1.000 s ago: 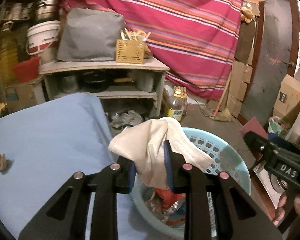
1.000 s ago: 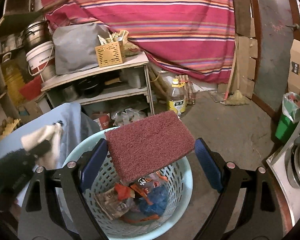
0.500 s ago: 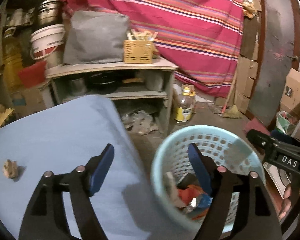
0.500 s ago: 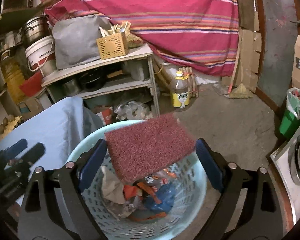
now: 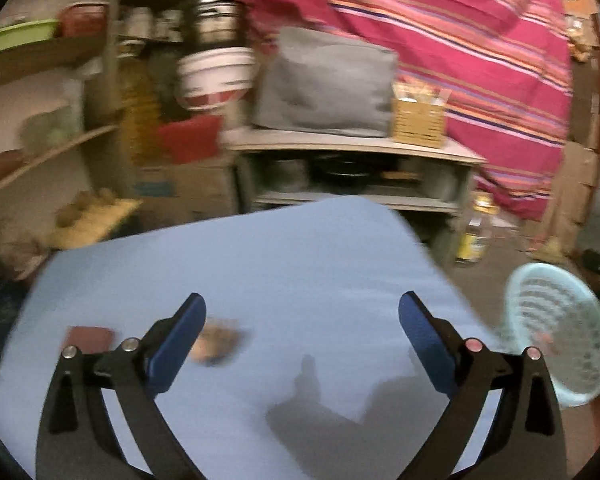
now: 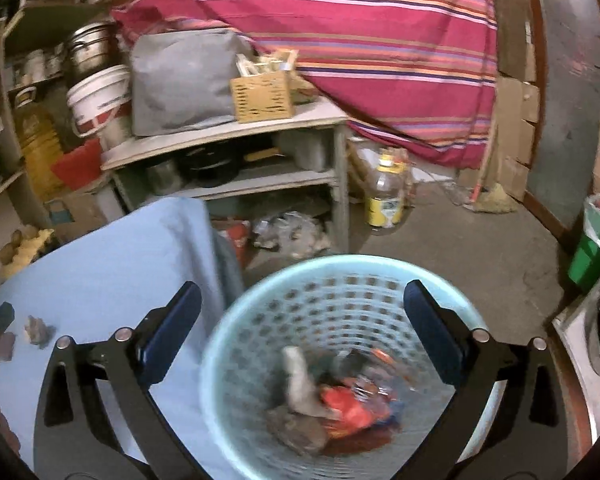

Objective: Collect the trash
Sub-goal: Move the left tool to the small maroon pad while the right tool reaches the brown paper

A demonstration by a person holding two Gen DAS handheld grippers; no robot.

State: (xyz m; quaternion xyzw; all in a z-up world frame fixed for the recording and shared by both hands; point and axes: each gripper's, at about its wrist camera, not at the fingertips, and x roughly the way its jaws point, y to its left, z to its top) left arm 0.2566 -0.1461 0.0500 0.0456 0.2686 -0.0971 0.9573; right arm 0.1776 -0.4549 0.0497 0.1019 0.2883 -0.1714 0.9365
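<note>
Left hand-held gripper (image 5: 302,320): jaws opening, nothing between them, over the blue bench (image 5: 300,248). Crumpled brown scrap (image 5: 216,344) and dark red pad (image 5: 88,339) lie on bench, left of basket (image 5: 556,336). Right hand-held gripper (image 6: 302,312): jaws opening, empty, above basket holding trash (image 6: 340,404).
</note>
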